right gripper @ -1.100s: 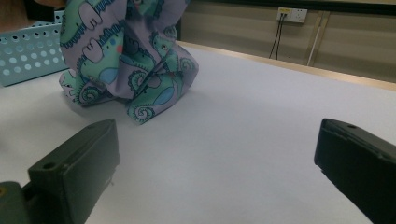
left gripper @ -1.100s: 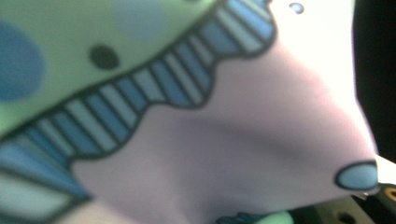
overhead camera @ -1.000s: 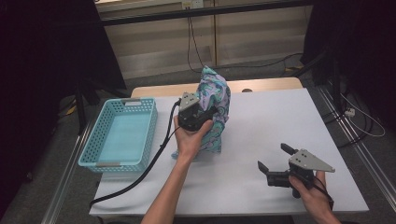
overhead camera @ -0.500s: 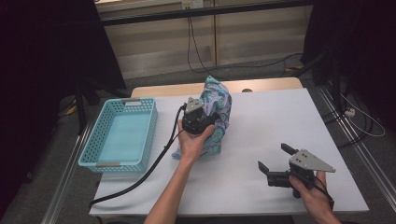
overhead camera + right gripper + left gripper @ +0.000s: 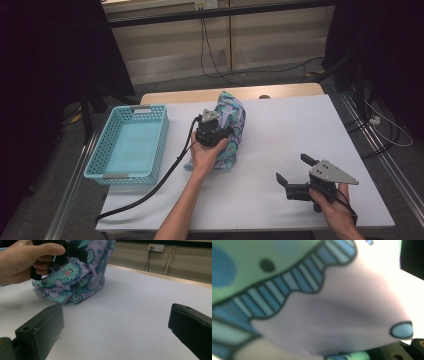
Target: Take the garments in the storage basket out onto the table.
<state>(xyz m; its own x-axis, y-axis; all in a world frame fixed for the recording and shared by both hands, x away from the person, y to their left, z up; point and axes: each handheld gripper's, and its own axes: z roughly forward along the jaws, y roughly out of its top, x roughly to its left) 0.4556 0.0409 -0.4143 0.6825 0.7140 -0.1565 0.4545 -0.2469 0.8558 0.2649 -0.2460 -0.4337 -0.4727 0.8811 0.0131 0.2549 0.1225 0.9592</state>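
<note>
The left gripper (image 5: 220,132) is pinching the cloth (image 5: 231,117), apparently clamped, so lifting slowly toward the basket (image 5: 131,145) seems wise while the right gripper (image 5: 294,174) is resting wide open on the counter (image 5: 280,130).

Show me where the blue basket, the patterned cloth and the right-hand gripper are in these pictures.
blue basket (image 5: 161,134): high view, on its right rim.
patterned cloth (image 5: 234,112): high view, on its upper folds beside the left hand.
right gripper (image 5: 293,173): high view, midway between its two open jaws.

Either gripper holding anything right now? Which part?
Left gripper is pressed into the patterned cloth, upper part of the bunch; whether its jaws have closed cannot be told. Right gripper holds nothing, jaws open over the table.
</note>
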